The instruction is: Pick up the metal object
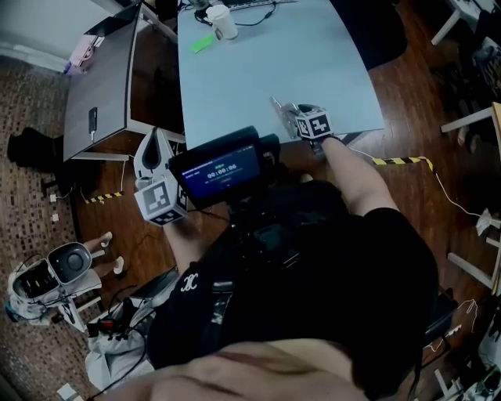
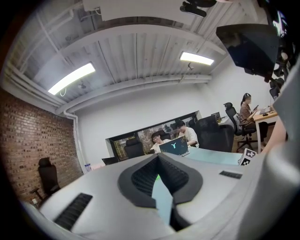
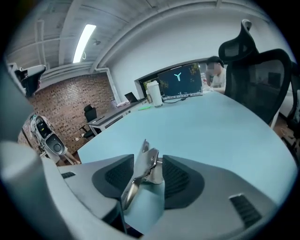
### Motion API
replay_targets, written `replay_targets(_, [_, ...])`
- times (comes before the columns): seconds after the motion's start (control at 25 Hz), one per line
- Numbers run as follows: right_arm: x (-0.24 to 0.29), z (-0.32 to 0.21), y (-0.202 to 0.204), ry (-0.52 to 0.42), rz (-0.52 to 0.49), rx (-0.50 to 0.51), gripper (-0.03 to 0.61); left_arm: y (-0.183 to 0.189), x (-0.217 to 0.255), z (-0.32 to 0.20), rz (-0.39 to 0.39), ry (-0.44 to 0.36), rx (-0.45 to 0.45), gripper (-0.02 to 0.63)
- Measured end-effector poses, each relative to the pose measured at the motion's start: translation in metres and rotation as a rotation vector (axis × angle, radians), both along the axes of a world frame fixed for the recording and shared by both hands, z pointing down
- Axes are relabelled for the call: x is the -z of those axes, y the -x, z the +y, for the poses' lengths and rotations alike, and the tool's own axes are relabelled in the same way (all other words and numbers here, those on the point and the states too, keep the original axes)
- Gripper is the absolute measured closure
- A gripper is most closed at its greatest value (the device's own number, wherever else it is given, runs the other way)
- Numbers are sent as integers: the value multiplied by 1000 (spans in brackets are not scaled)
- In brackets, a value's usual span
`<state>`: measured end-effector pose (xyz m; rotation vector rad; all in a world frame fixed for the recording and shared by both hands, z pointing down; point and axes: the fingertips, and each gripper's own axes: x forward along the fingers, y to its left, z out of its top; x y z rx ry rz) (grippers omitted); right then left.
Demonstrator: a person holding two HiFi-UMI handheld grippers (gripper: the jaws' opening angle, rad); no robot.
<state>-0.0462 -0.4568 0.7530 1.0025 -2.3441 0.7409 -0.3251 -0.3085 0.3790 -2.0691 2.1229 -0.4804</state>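
Metal object [image 3: 143, 170], single, between two open fingers [image 3: 176, 176]

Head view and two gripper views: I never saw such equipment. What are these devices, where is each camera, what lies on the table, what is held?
A person holds a two-fingered gripper in each hand. The head view looks down from the person's head; each gripper view looks along that gripper's fingers. The light blue table carries a white mug and a green item at its far end. The right gripper has its fingers apart, with the metal object leaning between them, not squeezed. The left gripper is shut and empty.
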Motion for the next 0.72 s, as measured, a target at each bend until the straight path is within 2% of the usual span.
replay_targets(0.16, [-4, -8, 12, 43, -1, 6, 377, 3, -1, 0, 9, 14, 18, 611])
replay_targets(0.32, [-20, -11, 9, 86, 34, 0, 383, 0, -2, 2, 6, 22, 26, 611])
replay_targets(0.48, [-24, -11, 11, 121, 24, 18, 385, 1, -2, 5, 5, 29, 38, 611])
replay_targets(0.72, [-22, -3, 25, 162, 7, 84, 480, 1, -5, 5, 9, 35, 40, 611])
